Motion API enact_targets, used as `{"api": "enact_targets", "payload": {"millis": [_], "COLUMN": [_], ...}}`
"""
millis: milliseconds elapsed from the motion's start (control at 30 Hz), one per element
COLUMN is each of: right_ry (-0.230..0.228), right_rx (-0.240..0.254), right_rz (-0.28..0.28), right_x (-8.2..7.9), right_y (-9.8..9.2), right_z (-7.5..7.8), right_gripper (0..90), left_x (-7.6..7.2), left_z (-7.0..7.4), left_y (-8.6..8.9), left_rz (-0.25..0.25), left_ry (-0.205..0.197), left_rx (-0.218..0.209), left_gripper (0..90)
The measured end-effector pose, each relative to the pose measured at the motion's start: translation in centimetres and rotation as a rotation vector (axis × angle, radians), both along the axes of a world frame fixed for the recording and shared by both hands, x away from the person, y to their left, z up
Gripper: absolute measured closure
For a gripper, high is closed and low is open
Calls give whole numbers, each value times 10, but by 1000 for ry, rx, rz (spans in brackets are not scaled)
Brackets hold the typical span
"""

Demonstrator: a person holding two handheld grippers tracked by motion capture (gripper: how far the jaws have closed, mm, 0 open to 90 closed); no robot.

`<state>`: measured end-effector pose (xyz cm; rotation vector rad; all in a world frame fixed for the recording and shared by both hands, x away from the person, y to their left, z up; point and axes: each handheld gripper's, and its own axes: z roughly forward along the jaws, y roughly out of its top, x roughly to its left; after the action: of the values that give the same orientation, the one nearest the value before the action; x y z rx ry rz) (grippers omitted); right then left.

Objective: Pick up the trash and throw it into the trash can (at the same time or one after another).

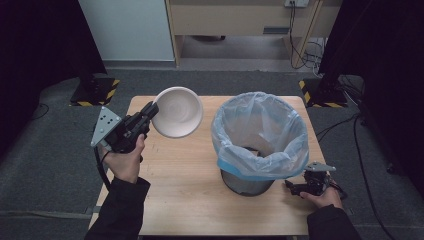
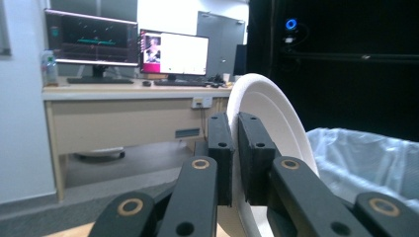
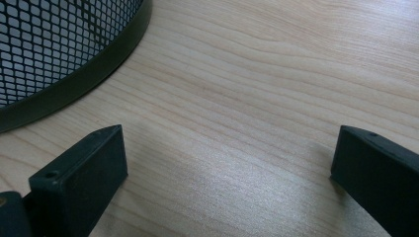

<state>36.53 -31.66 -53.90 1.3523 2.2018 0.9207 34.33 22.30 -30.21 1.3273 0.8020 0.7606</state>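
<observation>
High view: wooden table (image 1: 185, 200), grey carpet (image 1: 45, 165)

One white bowl (image 1: 178, 112) is in sight. One mesh bin (image 1: 248, 182) stands on the one wooden surface (image 1: 185, 195), and one pale plastic bag (image 1: 260, 132) lines it. Two grippers are there, a left gripper (image 1: 150, 112) and a right gripper (image 1: 296, 188), each with two black fingers (image 2: 220, 145). Two hands hold them, one apiece. In the left gripper view, the far desk (image 2: 123, 111) carries two monitors (image 2: 91, 37) and one bottle (image 2: 49, 66).
</observation>
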Motion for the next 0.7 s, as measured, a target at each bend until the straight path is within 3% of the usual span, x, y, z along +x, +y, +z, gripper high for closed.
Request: {"api": "enact_targets", "payload": {"millis": [233, 433, 700], "right_ry": [0, 0, 0], "right_rx": [0, 0, 0], "right_rz": [0, 0, 0], "right_x": [0, 0, 0], "right_y": [0, 0, 0], "right_z": [0, 0, 0], "right_gripper": [10, 10, 10], "left_x": [-3, -2, 4], "left_z": [18, 34, 37], "left_y": [-18, -46, -78], "left_rz": [-45, -99, -161], "left_ry": [-49, -99, -86], "left_rx": [-22, -25, -33], "left_gripper": [846, 846, 846]}}
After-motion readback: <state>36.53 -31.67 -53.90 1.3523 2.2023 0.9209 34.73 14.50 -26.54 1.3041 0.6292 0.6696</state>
